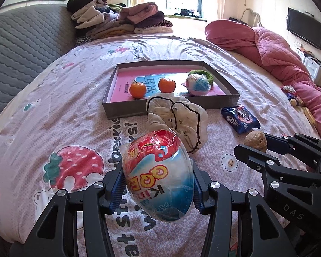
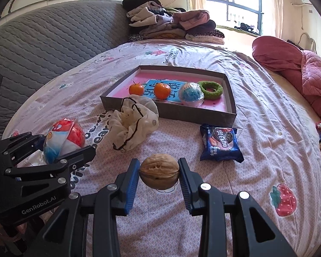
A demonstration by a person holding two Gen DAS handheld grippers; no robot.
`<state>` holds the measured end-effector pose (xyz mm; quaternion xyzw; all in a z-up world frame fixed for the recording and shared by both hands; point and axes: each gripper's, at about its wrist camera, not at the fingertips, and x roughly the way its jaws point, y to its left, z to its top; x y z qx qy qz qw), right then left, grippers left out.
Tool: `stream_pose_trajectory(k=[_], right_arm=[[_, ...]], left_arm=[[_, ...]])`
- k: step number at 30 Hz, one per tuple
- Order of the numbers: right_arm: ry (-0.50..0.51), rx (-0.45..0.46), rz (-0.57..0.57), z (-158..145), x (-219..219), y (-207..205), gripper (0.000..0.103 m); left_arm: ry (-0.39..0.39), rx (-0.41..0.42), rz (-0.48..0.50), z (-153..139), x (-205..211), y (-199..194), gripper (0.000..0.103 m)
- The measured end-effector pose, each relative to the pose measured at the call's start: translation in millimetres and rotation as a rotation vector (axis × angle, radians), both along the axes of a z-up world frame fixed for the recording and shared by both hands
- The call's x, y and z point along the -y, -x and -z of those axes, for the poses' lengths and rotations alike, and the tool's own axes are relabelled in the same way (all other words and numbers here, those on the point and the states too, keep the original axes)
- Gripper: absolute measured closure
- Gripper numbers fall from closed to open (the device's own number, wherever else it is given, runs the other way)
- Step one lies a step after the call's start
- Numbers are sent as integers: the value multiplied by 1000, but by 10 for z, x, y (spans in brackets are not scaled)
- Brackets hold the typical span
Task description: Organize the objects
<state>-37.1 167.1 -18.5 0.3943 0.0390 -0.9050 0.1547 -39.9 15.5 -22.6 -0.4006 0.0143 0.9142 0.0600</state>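
My left gripper [image 1: 158, 184] is shut on a wrapped red, white and blue toy egg [image 1: 158, 171], held above the bedsheet. In the right wrist view the same egg [image 2: 63, 138] shows at the left in that gripper [image 2: 60, 142]. My right gripper [image 2: 159, 174] is shut on a brown walnut [image 2: 159, 171], lifted off the bed; the left wrist view shows that walnut [image 1: 255, 141] at the right. Ahead lies a grey shallow box [image 1: 171, 107] [image 2: 171, 112] holding two mandarins [image 1: 138, 90] [image 2: 162, 90], a second wrapped egg [image 1: 198, 84] [image 2: 190, 94] and a green ring [image 2: 210, 89].
A crumpled white net bag [image 1: 177, 115] [image 2: 132, 124] with dark drawstrings lies just before the box. A blue biscuit packet [image 1: 239, 118] [image 2: 220, 143] is to its right. Folded clothes [image 1: 122, 21] pile up at the bed's far end and a pink quilt [image 1: 267, 47] lines the right side.
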Motion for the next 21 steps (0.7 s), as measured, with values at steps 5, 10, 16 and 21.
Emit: stream_pose_trajectory(k=[5, 10, 16, 21], right_arm=[[7, -12, -8, -58, 60, 42, 66], [9, -29, -15, -115, 112, 84, 66], [4, -30, -15, -128, 156, 141, 66], [5, -33, -20, -145, 184, 177, 66]], left_arm=[[3, -18, -10, -48, 51, 10, 49], [1, -29, -22, -80, 109, 32, 49], [2, -33, -26, -75, 157, 49, 49], [1, -34, -32, -67, 194, 72, 49]])
